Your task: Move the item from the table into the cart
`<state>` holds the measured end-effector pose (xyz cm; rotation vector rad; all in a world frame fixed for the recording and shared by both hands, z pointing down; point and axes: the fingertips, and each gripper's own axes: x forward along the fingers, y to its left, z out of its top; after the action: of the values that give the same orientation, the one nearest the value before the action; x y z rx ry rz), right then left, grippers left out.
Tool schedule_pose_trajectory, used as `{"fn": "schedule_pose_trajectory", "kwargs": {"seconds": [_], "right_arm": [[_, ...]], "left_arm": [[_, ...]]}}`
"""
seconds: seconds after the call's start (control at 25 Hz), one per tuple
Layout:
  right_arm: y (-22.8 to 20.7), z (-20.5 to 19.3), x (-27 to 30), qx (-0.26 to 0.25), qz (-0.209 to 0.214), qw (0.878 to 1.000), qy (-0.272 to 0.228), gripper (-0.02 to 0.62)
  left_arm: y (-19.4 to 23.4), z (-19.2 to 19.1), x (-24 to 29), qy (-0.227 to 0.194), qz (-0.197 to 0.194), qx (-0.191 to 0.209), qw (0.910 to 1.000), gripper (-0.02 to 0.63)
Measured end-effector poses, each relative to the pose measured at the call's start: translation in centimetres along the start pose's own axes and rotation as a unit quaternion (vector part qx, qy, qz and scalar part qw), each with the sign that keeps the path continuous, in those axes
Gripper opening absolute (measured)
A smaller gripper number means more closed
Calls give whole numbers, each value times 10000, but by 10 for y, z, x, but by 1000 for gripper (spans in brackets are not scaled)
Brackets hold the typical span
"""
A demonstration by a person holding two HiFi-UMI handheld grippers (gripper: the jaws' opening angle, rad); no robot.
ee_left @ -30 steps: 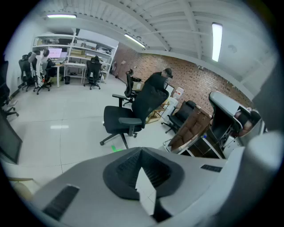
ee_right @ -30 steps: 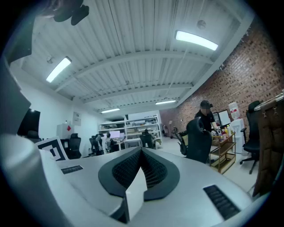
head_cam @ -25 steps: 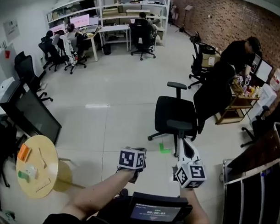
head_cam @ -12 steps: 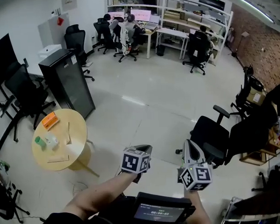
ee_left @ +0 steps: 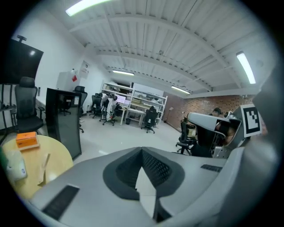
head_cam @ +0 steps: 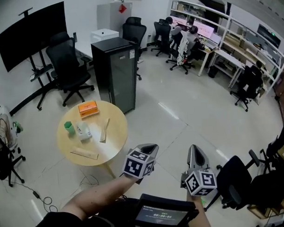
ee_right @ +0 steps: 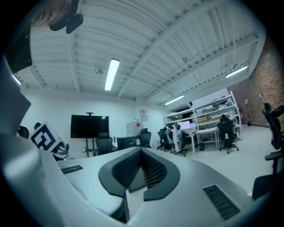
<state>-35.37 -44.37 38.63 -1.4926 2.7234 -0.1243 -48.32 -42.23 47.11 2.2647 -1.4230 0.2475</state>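
Office floor fills the frame; at centre left, a round tabletop (head_cam: pixel 117 130) carries an orange box (head_cam: pixel 87 108), a cup (head_cam: pixel 68 127) and strips (head_cam: pixel 104 130). Low in frame, left gripper (head_cam: pixel 150 147) and right gripper (head_cam: pixel 192 149) are empty, jaws together. The box looks light and stiff — grip its narrow sides.

Looks steeply down from the head, well above the left tool (head_cam: pixel 150 147) and right tool (head_cam: pixel 193 150), over the round worktop (head_cam: pixel 112 130) and office floor (head_cam: pixel 188 118). Rides close behind the left tool's jaws, faces across the room, shares that worktop and the black cabinet (head_cam: pixel 115 72). Rides likewise on the right tool, faces across the room, shares the wall screen (head_cam: pixel 32 26) and far desks (head_cam: pixel 219 47).
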Motion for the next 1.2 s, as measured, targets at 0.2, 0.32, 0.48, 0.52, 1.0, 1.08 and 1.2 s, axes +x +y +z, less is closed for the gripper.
{"fn": "schedule_pose_trajectory", "kwargs": {"seconds": [0.2, 0.32, 0.48, 0.52, 1.0, 1.08, 1.2], "right_arm": [[67, -20, 104, 108, 1082, 9939, 188, 3], [97, -25, 156, 148, 1791, 9835, 210, 3], [138, -26, 222, 152, 2583, 9654, 340, 3], [150, -27, 235, 173, 2753, 9606, 333, 3], [435, -58, 285, 57, 4399, 8963, 557, 3], [492, -71, 285, -13, 4565, 8873, 650, 3], [572, -90, 287, -124, 4786, 8750, 720, 27]], "left_arm": [[105, 20, -22, -447, 799, -364, 9951, 0], [160, 28, -41, -816, 1629, -567, 9816, 0], [220, 41, -86, -1377, 2578, -961, 9515, 0], [235, 42, -100, -1500, 2818, -974, 9427, 0], [387, 0, -392, -2357, 4922, -800, 8341, 0], [410, -18, -439, -2429, 5009, -781, 8271, 0], [447, -42, -498, -2415, 5108, -699, 8221, 0]]}}
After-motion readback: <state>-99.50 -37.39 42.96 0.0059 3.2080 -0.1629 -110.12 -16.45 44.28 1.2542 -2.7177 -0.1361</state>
